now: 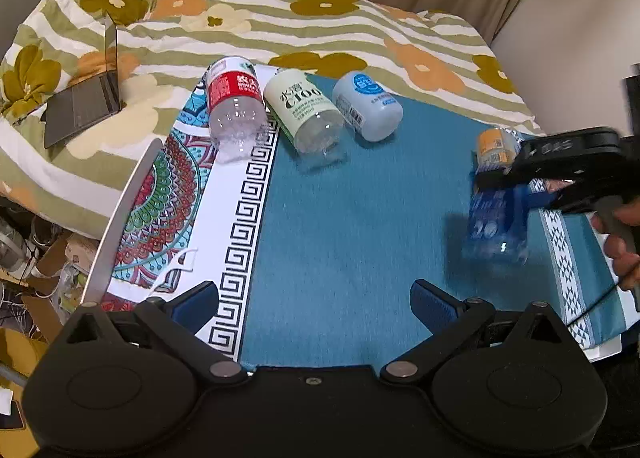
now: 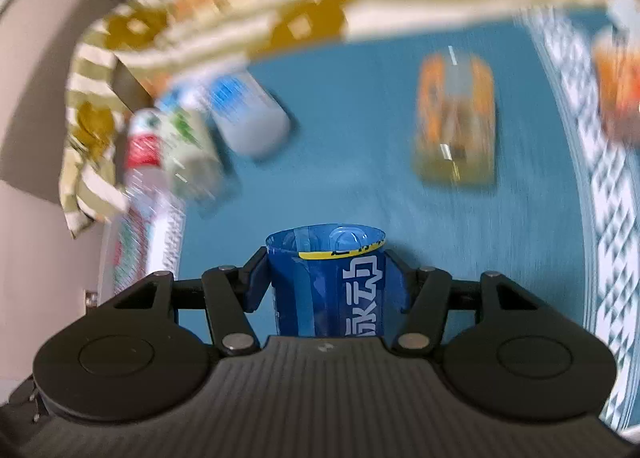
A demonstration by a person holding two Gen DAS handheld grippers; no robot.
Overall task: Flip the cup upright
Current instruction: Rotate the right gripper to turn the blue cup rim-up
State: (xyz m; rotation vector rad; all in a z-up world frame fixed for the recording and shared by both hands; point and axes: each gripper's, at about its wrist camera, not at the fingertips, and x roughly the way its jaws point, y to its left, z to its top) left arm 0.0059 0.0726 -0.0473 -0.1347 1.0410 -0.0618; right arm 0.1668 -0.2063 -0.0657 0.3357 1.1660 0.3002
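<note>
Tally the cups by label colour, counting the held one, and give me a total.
red-label cup: 1
cream-green cup: 1
pale blue cup: 1
orange-label cup: 1
dark blue cup, in the right gripper: 1
Total: 5. The blurred orange shape at the frame edge is uncounted.

Soft indoor light, fisheye edges, motion blur (right view)

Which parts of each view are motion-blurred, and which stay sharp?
Left wrist view: the three lying cups and cloth are sharp; the blue cup and right gripper are smeared. Right wrist view: the blue cup stays crisp, while everything behind, including the orange cup, streaks.
</note>
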